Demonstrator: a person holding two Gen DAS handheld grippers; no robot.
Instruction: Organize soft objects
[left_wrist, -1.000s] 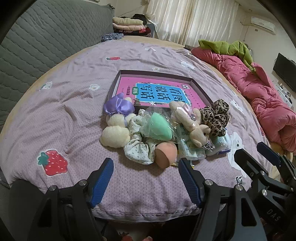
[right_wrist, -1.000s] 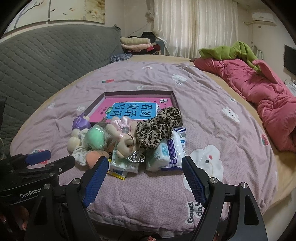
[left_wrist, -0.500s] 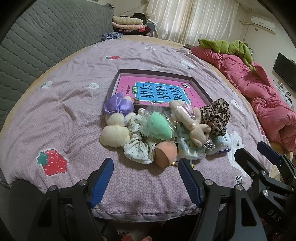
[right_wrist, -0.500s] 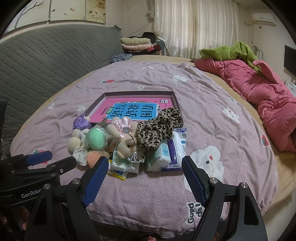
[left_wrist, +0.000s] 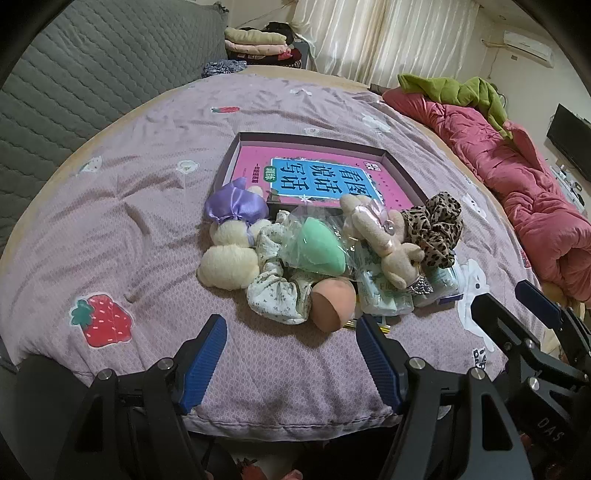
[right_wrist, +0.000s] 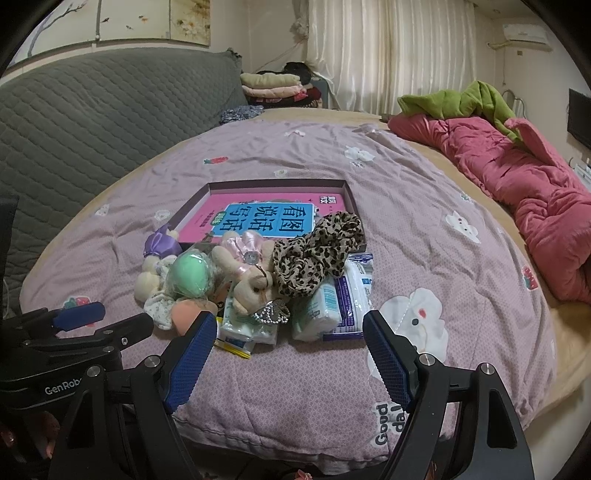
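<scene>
Soft toys and small items lay heaped near the front edge of a lilac quilt (left_wrist: 110, 206) covering the bed, with both grippers held short of the pile. On the left of the heap, a cream plush toy (left_wrist: 229, 258) with a purple satin bow (left_wrist: 236, 206) rested on the quilt, touching a floral scrunchie (left_wrist: 277, 295). Just right of it, a green sponge (left_wrist: 317, 247) in clear wrapping sat atop the pile, and a peach sponge (left_wrist: 330, 302) lay at the heap's front. A beige plush bear (left_wrist: 384, 236) with a pink bow lay across tissue packs (left_wrist: 384, 299), and a leopard-print scrunchie (left_wrist: 436, 229) sat at the heap's right, overlapping the near corner of a shallow box (left_wrist: 240, 147) behind the pile. Inside the box was a pink and blue book (left_wrist: 325, 177). Toward the quilt's right edge, a red comforter (left_wrist: 535, 177) was bunched up, with a green garment (left_wrist: 458, 88) draped over its far end.

The left gripper (left_wrist: 290, 343) hovered at the front edge of the quilt, its blue-padded fingers spread wide with nothing between them, the peach sponge just beyond. The right gripper (right_wrist: 288, 339) was likewise spread and empty, its fingers flanking the tissue packs from the near side without touching them.
</scene>
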